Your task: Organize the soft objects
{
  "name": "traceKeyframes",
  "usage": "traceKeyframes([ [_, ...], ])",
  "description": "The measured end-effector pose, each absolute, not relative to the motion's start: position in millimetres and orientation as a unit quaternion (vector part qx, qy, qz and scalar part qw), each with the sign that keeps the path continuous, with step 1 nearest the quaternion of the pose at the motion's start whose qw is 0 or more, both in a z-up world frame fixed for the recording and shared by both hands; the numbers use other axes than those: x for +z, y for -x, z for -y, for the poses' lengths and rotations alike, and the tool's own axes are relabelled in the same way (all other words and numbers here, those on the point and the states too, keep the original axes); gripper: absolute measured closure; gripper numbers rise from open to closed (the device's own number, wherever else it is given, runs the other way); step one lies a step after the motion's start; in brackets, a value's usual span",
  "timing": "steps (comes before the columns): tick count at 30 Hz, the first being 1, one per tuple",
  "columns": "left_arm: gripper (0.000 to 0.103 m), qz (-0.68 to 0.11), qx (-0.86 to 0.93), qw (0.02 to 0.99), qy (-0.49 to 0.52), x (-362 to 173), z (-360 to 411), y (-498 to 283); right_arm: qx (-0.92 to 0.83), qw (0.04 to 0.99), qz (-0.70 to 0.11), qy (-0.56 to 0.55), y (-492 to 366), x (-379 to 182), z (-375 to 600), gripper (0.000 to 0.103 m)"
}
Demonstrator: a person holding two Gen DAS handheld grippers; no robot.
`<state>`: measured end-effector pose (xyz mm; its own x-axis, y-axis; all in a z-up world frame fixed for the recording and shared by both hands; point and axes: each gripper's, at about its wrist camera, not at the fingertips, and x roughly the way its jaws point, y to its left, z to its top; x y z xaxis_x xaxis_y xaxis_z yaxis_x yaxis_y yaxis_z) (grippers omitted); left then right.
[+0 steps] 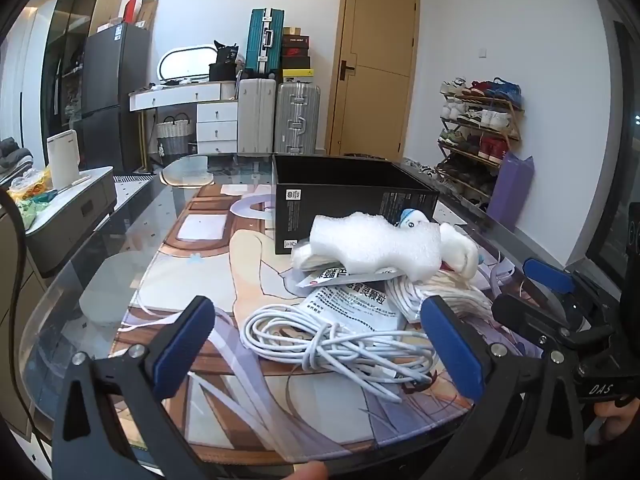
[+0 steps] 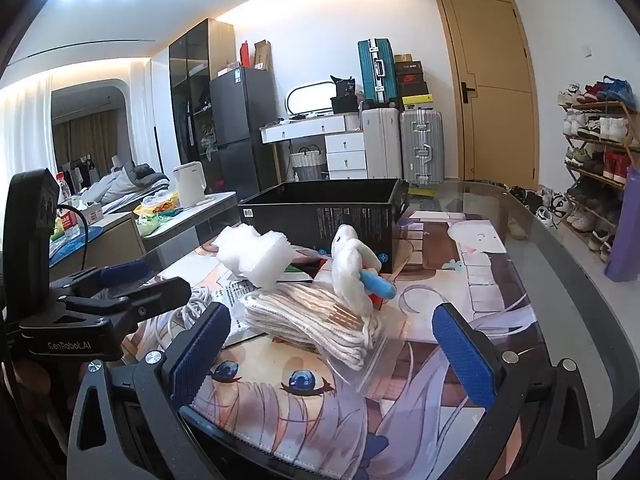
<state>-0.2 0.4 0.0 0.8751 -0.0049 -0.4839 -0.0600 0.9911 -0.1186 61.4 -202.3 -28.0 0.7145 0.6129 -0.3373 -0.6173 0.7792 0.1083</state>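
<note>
Nearest to us, the left gripper (image 1: 318, 344) stood with its blue-padded jaws spread as wide as they go, holding nothing. Between its fingers, low on the printed desk mat (image 1: 208, 264), lay a loose coil of white cable (image 1: 332, 340), not touched by either pad. Our right gripper (image 2: 332, 350) was likewise wide open and empty, and hung above the mat's cartoon face. In the left wrist view it showed at three o'clock, beside the left one.

Just beyond the cable, toward twelve o'clock, lay a printed paper sachet (image 1: 356, 300). At one o'clock from the cable we saw a clear bag of white cords (image 2: 320, 320), which in the right wrist view lay straight ahead between the right gripper's fingers, apart from both pads. A white foam block (image 1: 380, 246) rested on top of the pile. At its three o'clock side leaned a white plush toy (image 2: 352, 260) with a blue part, touching the bag of cords.

Farther on, at twelve o'clock, stood an open black box (image 1: 352, 196) on the mat, just behind the pile. The glass table (image 1: 100, 248) carried all of it. Far behind, we saw suitcases (image 1: 280, 120) by a wooden door (image 1: 372, 80) and a shoe rack (image 1: 480, 128) at two o'clock.
</note>
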Motion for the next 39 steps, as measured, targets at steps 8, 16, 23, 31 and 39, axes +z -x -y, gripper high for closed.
traceKeyframes([
  [8,0.0,-0.251,0.009,0.966,0.061,1,2,2,0.331,0.928,-0.173,0.0,-59,-28,204,0.0],
  [16,0.0,-0.253,0.002,0.966,0.058,1,5,3,0.33,0.927,-0.176,0.0,-62,-30,203,0.0],
  [23,0.0,-0.259,0.001,0.964,0.054,-2,8,0,0.329,0.928,-0.178,-0.001,-64,-29,204,0.0],
  [31,0.0,-0.261,-0.001,0.964,0.057,-3,6,-1,0.328,0.927,-0.181,0.0,-66,-30,203,0.0],
  [39,0.0,-0.263,-0.004,0.963,0.056,-5,7,-2,0.329,0.926,-0.183,0.001,-66,-32,202,0.0],
])
